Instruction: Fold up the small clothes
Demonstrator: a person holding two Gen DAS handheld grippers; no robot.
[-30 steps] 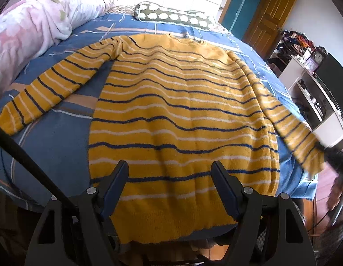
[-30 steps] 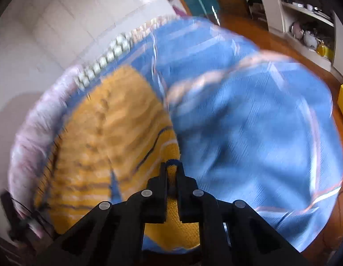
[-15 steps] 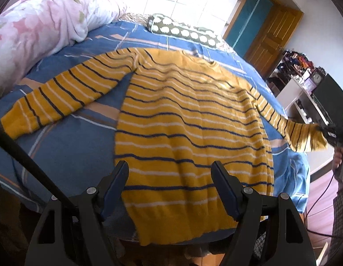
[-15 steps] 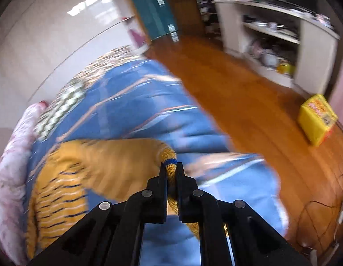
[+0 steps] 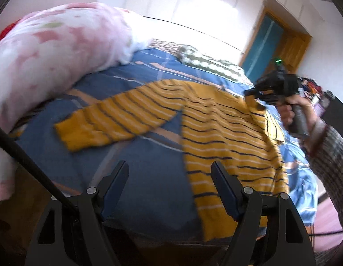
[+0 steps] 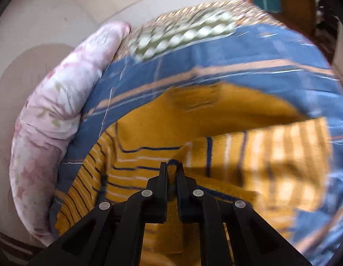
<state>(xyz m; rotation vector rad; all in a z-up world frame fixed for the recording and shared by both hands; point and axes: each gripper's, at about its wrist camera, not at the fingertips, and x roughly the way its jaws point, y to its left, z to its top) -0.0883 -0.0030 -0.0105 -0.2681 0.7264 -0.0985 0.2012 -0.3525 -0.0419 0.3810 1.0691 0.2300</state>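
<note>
Blurring softens the sweater (image 5: 226, 137), whose cuff is pinched by the right gripper (image 6: 171, 169) at lower centre; the left gripper (image 5: 170, 184) is held wide, its base cut off.

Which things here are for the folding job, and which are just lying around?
For the job:
striped yellow sweater
right gripper, pinching its sleeve
left gripper, open above the bed

Just lying about:
pink floral duvet
spotted pillow
blue bedsheet
</note>
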